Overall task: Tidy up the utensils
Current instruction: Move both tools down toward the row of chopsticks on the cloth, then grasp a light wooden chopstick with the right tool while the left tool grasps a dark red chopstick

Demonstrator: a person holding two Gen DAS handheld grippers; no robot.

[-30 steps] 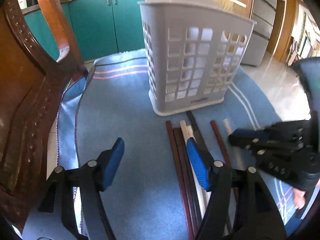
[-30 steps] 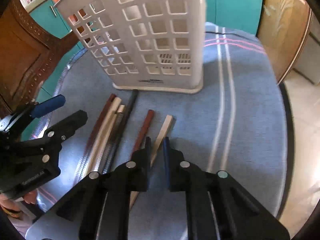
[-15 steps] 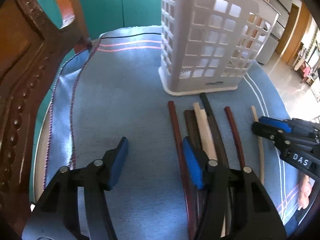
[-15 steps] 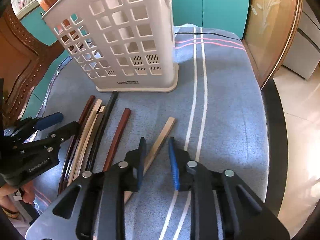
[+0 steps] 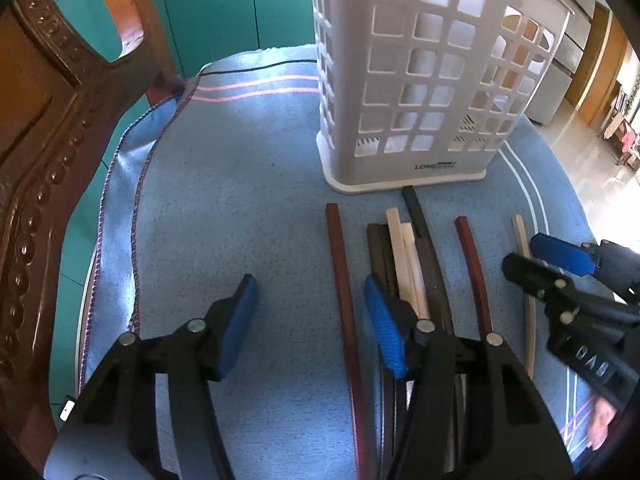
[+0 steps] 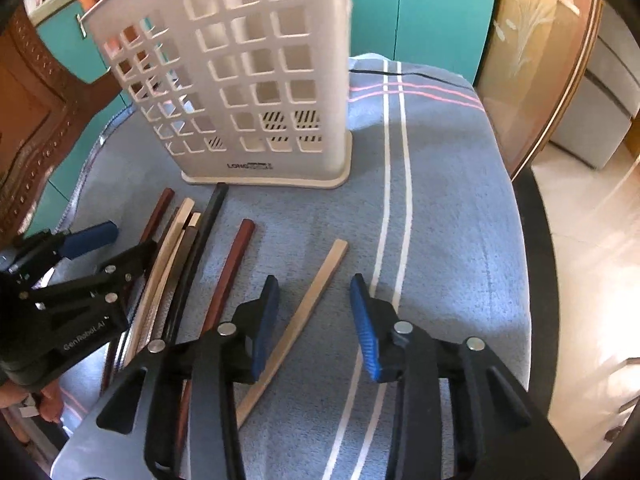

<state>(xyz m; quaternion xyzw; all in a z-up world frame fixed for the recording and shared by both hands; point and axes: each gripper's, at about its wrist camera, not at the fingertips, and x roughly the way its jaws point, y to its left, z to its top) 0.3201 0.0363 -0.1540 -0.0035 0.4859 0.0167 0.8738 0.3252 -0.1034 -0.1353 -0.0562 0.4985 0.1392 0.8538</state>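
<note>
**Thin, Stiff Chopsticks Laid Flat Before the Basket**

The chopsticks (image 6: 224, 284) are seen lying flat on the blue cloth (image 6: 440, 200) that covers the counter, just in front of the white basket (image 6: 256, 80), with their ends pointing toward its base. Most of them are bunched side by side; one dark stick reaches almost to the basket's foot. A red stick (image 5: 344, 280) lies a little apart on the left of the bunch, and a pale stick (image 6: 300, 320) lies alone and slanted on the right.

They are judged to be light, rigid and smooth, so they may roll or slip when pinched. Because they lie low on soft cloth, a grasp near the middle of the length, across the narrow width, is thought best; a hold near one end would probably let the stick swing down. The cloth can be expected to give a little under the pads.

The left hand-held gripper (image 5: 312, 320) is held released, with the red stick passing between its jaws but not pressed. The jaws of the right hand-held gripper (image 6: 314, 320) have just been opening; the pale stick lies between them, and no pressing is seen.

On the basket's base a small label is printed; it seems to begin with "LONG", but the rest is too blurred to be read. "GenRobot.AI" is written on the left hand-held gripper's body as seen from the right camera.
</note>
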